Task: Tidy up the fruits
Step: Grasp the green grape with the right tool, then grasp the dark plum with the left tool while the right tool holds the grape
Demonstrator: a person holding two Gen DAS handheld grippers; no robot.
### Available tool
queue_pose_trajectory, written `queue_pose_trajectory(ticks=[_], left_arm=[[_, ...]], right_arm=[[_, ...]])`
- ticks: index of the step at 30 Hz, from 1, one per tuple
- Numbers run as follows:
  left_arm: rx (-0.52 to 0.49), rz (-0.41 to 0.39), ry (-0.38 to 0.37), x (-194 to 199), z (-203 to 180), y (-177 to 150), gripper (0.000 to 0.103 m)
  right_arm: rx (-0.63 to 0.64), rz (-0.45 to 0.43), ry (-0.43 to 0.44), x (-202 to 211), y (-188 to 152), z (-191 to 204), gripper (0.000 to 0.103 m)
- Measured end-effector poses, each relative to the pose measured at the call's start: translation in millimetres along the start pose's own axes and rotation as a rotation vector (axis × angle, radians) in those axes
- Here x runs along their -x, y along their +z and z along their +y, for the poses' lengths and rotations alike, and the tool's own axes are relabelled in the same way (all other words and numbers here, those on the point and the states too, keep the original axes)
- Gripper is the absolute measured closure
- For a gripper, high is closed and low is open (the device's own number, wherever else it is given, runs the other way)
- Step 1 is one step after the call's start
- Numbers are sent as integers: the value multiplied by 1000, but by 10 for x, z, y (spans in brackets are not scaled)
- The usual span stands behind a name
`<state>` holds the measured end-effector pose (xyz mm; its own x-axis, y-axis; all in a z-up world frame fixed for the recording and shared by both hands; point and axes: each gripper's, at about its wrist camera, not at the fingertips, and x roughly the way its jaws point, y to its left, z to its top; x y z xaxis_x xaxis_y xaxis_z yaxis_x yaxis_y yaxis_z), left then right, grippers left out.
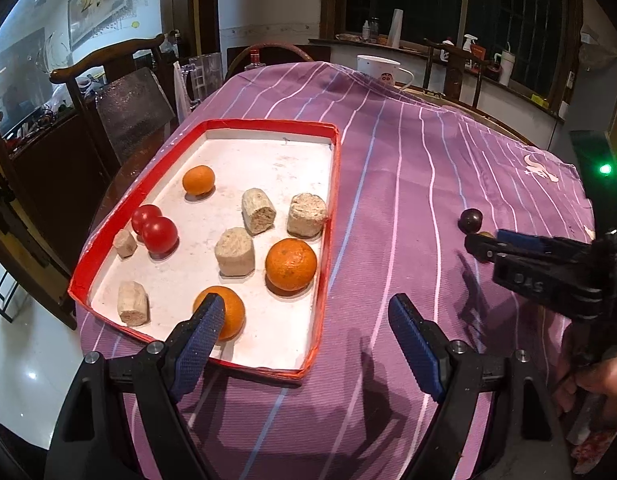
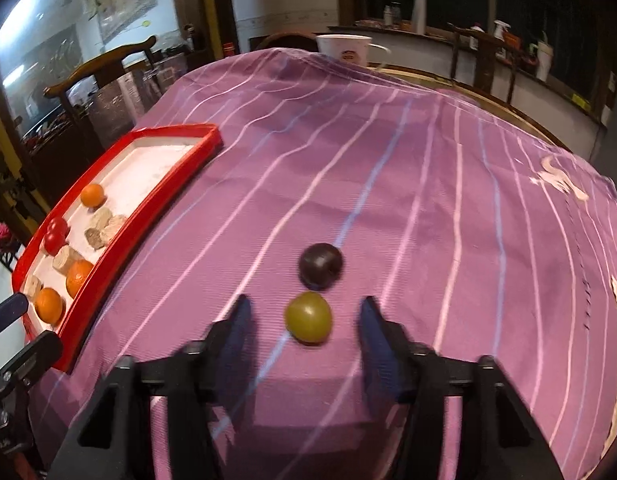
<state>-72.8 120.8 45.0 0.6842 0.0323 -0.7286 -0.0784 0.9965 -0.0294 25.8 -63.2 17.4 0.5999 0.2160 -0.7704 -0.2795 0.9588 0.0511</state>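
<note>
Dim dining room at night, dark windows along the far wall, and a surface covered with a purple striped cloth (image 2: 388, 168). Judging by the layout, the step in hand is picking up the last loose fruit so it can join the rest.

Starting with the right tongs (image 2: 304, 320): they're spread, one finger each side of a small green fruit (image 2: 308, 317) lying on the cloth. Both pads stand clear of it with cloth showing in the gaps, so nothing is pinched yet. The picture is a bit smeared, so I can't tell if the tips are down at cloth level. Just beyond the green one, on the far side and nearly touching it, sits a dark purple fruit (image 2: 321, 266).

Next move, I'd guess: squeeze in on the green fruit alone, gently, since it's round and could roll or squirt out. The dark one is close enough to get nudged away.

The left tongs (image 1: 304, 320) are spread wide and empty, hanging over the near right corner of a red-rimmed tray (image 1: 335, 168). That tray sits on the left of the surface, well apart from the two loose fruits. It already holds three oranges (image 1: 291, 265), two red tomatoes (image 1: 159, 234) and some pale chunky pieces (image 1: 234, 251) I can't identify.

Way back on the far edge there's a white mug (image 1: 378, 66) and a wooden chair (image 1: 108, 56) at far left.
</note>
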Motion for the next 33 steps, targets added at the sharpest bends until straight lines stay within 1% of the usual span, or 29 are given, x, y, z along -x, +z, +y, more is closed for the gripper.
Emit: queue_pose_trajectory(ticks=[1, 2, 3, 6, 10, 15, 16, 17, 20, 22, 23, 24, 25, 26, 28, 31, 32, 33], left_arm=[[-2, 1, -4, -1, -12, 1, 20], [-5, 1, -8, 0, -27, 2, 20], [-9, 2, -12, 0, -47, 13, 20], [-23, 5, -33, 19, -115, 34, 20], [-56, 9, -77, 36, -273, 79, 20], [-88, 50, -203, -100, -585, 253, 20], [-99, 50, -242, -154, -677, 308, 20], [-111, 54, -272, -218, -760, 354, 20], [-138, 82, -312, -465, -987, 495, 20], [-144, 107, -313, -619, -1070, 551, 23], [-142, 128, -310, -705, -1104, 573, 30], [-137, 149, -326, -794, -1135, 601, 34], [-132, 157, -341, -850, -1149, 618, 35], [-128, 157, -351, -909, -1168, 642, 35], [-132, 154, -345, -986, -1189, 668, 36], [-140, 154, -350, -1084, -1253, 711, 40], [-151, 153, -348, -1118, -1290, 716, 43], [-159, 153, -346, -1140, -1316, 716, 48]], right_arm=[[12, 8, -6, -24, -4, 26, 69], [22, 8, -25, -36, -11, 36, 70], [21, 5, -31, -39, -17, 21, 75], [-35, 5, -21, -3, -24, -121, 76], [-109, -7, -57, 145, -77, -398, 76], [-194, -16, -135, 355, -240, -801, 75], [-210, -12, -143, 376, -280, -873, 75], [-227, -8, -143, 388, -318, -934, 75], [-247, 0, -118, 382, -380, -1018, 75], [-241, -5, -113, 380, -398, -1027, 75], [-234, -10, -112, 383, -400, -1021, 75], [-230, -12, -105, 374, -398, -1015, 75], [-227, -13, -95, 364, -396, -1007, 74], [-226, -15, -94, 360, -400, -1005, 74], [-228, -15, -96, 344, -413, -1026, 74], [-250, -11, -81, 324, -437, -1080, 74], [-252, -11, -77, 322, -440, -1089, 74], [-253, -11, -75, 322, -439, -1092, 74]])
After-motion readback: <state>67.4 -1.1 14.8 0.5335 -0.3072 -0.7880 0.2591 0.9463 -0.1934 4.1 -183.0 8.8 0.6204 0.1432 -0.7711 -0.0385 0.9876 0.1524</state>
